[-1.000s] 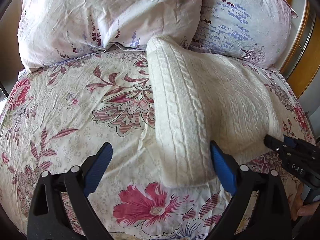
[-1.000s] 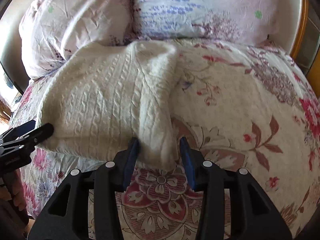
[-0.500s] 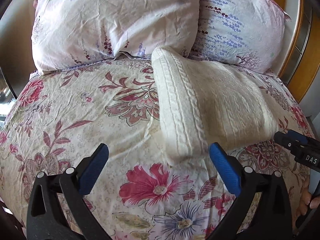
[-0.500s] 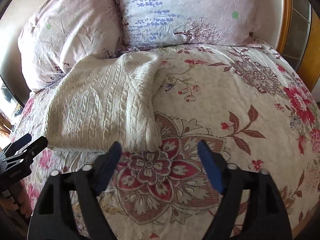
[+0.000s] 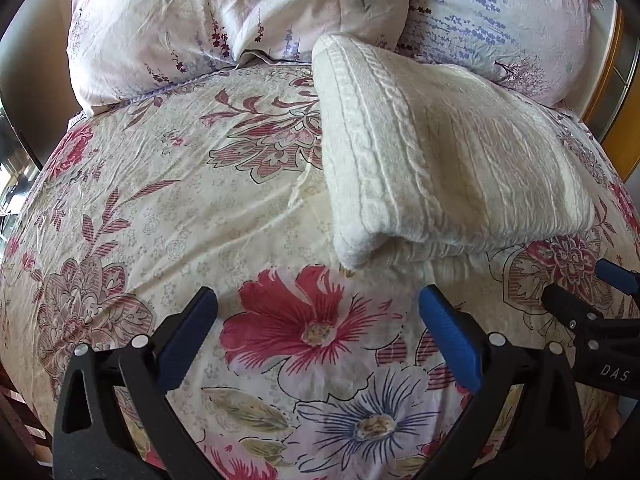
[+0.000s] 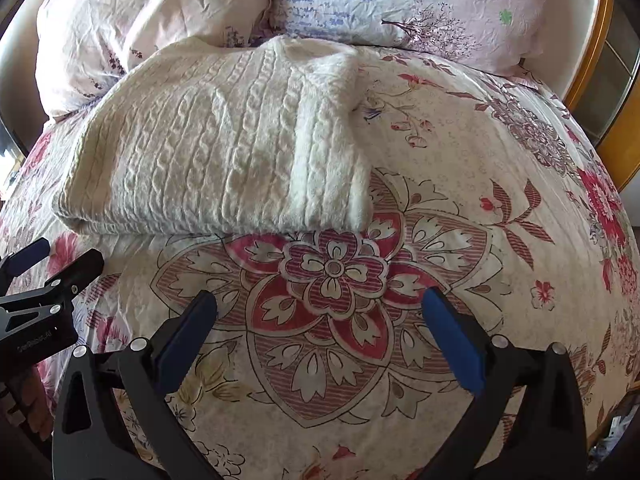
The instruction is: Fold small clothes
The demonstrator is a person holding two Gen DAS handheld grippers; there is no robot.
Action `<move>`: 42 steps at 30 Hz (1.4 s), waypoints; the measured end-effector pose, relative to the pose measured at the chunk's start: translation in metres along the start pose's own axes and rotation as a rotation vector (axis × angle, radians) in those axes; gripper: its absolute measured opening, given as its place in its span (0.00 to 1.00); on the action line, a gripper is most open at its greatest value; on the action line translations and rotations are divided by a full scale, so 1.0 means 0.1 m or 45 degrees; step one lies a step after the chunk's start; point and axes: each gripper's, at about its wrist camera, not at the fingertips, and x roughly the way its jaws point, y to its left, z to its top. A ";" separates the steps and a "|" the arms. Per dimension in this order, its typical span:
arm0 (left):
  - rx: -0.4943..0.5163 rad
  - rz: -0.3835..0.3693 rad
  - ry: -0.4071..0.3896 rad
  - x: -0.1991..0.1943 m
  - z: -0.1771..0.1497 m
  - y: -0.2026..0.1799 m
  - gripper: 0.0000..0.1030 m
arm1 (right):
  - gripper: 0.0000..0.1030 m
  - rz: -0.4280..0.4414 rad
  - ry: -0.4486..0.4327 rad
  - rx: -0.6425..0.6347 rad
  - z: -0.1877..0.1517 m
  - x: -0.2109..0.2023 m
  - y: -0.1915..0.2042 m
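Folded cream knit sweater point(image 5: 440, 160) on the floral bedspread point(image 5: 200, 208), both grippers empty.

The sweater lies folded in a thick rectangle, its far edge just under the 2 pillows point(image 5: 240, 12). The left gripper point(image 5: 318, 330) hangs spread wide over the bedspread on the near side of the sweater, touching nothing. The right gripper point(image 6: 320, 332) is likewise spread wide and empty, near the sweater's front edge point(image 6: 220, 228) but apart from it.
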 end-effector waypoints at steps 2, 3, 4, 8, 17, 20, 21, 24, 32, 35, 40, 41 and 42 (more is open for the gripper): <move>-0.002 -0.003 -0.001 0.01 -0.01 0.00 0.98 | 0.99 0.005 -0.009 0.014 -0.02 0.00 -0.01; -0.004 -0.004 -0.001 0.01 -0.01 0.01 0.98 | 0.99 0.000 -0.012 0.017 -0.02 0.01 -0.01; -0.005 -0.005 -0.002 0.02 -0.01 0.01 0.98 | 0.99 -0.002 -0.021 0.016 -0.03 0.00 -0.01; 0.001 -0.003 -0.019 0.02 -0.01 0.00 0.98 | 0.99 -0.004 -0.064 0.020 -0.05 0.00 0.00; 0.000 -0.007 -0.065 0.00 -0.04 0.00 0.98 | 0.99 -0.004 -0.110 0.017 -0.11 -0.03 0.02; 0.001 -0.007 -0.069 0.00 -0.05 -0.01 0.98 | 0.99 -0.003 -0.111 0.015 -0.11 -0.04 0.01; 0.002 -0.008 -0.070 0.00 -0.04 -0.01 0.98 | 0.99 -0.003 -0.110 0.015 -0.11 -0.04 0.01; 0.003 -0.009 -0.071 0.00 -0.04 -0.01 0.98 | 0.99 -0.002 -0.110 0.014 -0.11 -0.04 0.01; 0.002 -0.009 -0.070 -0.01 -0.04 -0.01 0.98 | 0.99 -0.002 -0.110 0.014 -0.12 -0.04 0.02; 0.002 -0.009 -0.070 -0.01 -0.04 -0.01 0.98 | 0.99 -0.002 -0.110 0.014 -0.12 -0.04 0.02; 0.002 -0.008 -0.070 -0.01 -0.04 -0.01 0.98 | 0.99 -0.003 -0.110 0.014 -0.12 -0.04 0.02; 0.002 -0.008 -0.070 -0.01 -0.04 -0.01 0.98 | 0.99 -0.003 -0.110 0.014 -0.12 -0.04 0.02; 0.002 -0.008 -0.070 -0.01 -0.04 -0.01 0.98 | 0.99 -0.003 -0.110 0.014 -0.12 -0.04 0.02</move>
